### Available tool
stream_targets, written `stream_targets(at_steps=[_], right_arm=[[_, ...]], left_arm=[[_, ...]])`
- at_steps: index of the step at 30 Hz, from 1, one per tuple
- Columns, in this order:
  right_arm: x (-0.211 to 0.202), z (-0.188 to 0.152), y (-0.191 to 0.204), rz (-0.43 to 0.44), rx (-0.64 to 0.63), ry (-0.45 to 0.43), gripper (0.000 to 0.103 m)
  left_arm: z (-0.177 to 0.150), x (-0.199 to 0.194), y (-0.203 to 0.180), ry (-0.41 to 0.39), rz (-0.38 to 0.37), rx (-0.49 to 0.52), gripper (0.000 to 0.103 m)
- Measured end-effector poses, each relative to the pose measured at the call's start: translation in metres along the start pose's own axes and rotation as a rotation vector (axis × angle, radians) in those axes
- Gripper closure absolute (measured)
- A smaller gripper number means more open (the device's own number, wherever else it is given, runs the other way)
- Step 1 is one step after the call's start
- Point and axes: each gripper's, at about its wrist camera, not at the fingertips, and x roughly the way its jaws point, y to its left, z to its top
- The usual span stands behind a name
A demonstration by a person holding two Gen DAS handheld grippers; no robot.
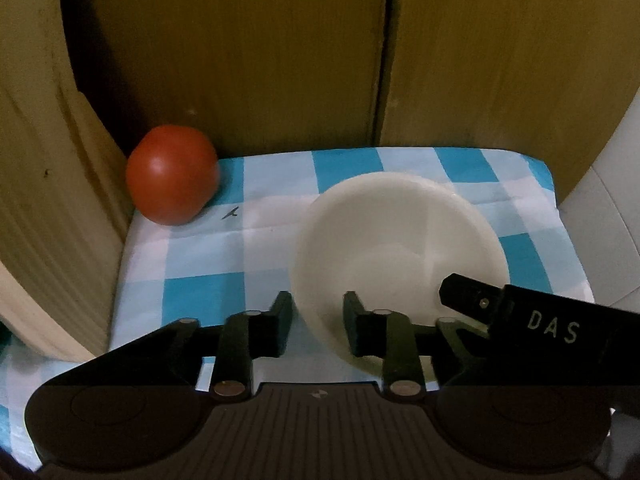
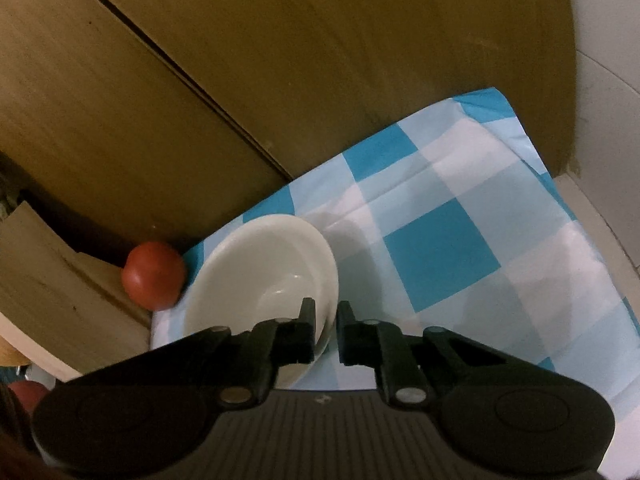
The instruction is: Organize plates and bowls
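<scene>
Your left gripper (image 1: 318, 322) and right gripper (image 2: 325, 330) each clamp the rim of the white bowl (image 1: 394, 240) between closed fingers. The bowl sits, apparently tilted, on the checked cloth (image 1: 200, 256) near the tomato (image 1: 172, 174).

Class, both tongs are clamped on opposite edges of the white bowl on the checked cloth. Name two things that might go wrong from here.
1. Each pair of tongs, left and right, pinches only a thin stretch of the bowl's rim, so it may slip or tilt if the hands move unevenly.
2. The tomato sits close beside the bowl; swinging the bowl that way might knock it rolling.
</scene>
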Motion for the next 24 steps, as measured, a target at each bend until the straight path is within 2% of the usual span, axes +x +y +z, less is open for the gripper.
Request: stream_targets(at_steps=[8, 24], right_arm=[[-0.007, -0.004, 0.008, 0.004, -0.027, 0.001, 0.093], [-0.049, -0.032, 0.050, 0.042, -0.131, -0.023, 0.092]], left_arm=[[-0.004, -0.012, 0.003, -0.015, 0.000, 0.004, 0.077], [-0.030, -0.074, 0.030, -0.079, 0.013, -0.030, 0.076]])
